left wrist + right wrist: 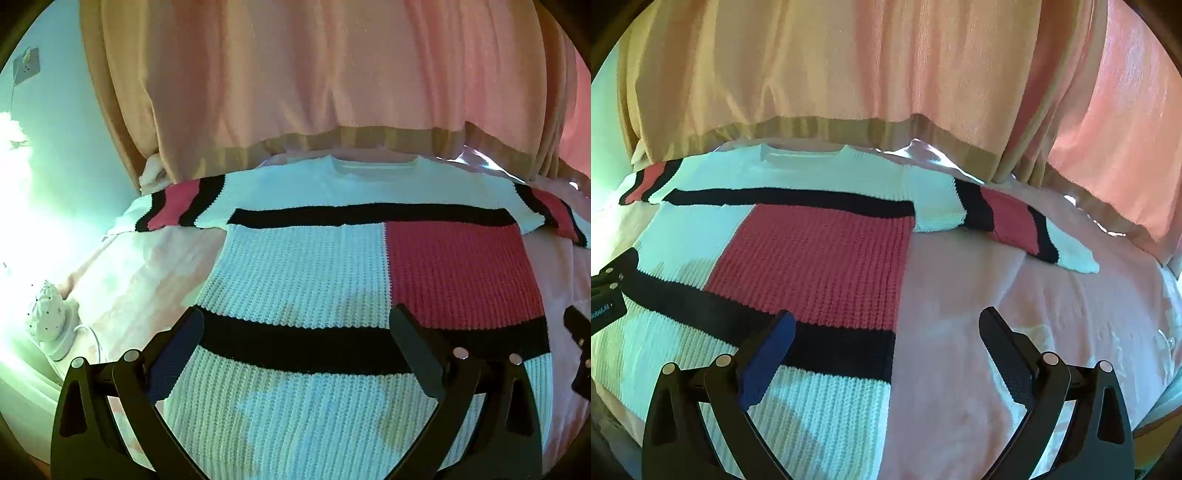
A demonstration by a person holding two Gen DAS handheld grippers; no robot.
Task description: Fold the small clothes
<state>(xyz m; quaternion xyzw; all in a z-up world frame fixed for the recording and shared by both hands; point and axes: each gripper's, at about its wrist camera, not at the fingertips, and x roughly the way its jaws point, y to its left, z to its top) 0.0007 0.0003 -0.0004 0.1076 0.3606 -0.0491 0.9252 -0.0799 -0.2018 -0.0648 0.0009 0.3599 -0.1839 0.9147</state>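
A knitted sweater with white, red and black blocks lies flat and spread out on a pink bedsheet, neck toward the curtain and both sleeves out to the sides. It also shows in the right wrist view. My left gripper is open and empty, hovering over the sweater's lower body. My right gripper is open and empty over the sweater's lower right edge, its left finger above the knit and its right finger above bare sheet. Each gripper shows at the edge of the other's view, the right gripper and the left gripper.
A pink and tan curtain hangs behind the bed along the far edge. A white perforated lamp with a cord stands to the left of the bed. Bare pink sheet lies to the right of the sweater.
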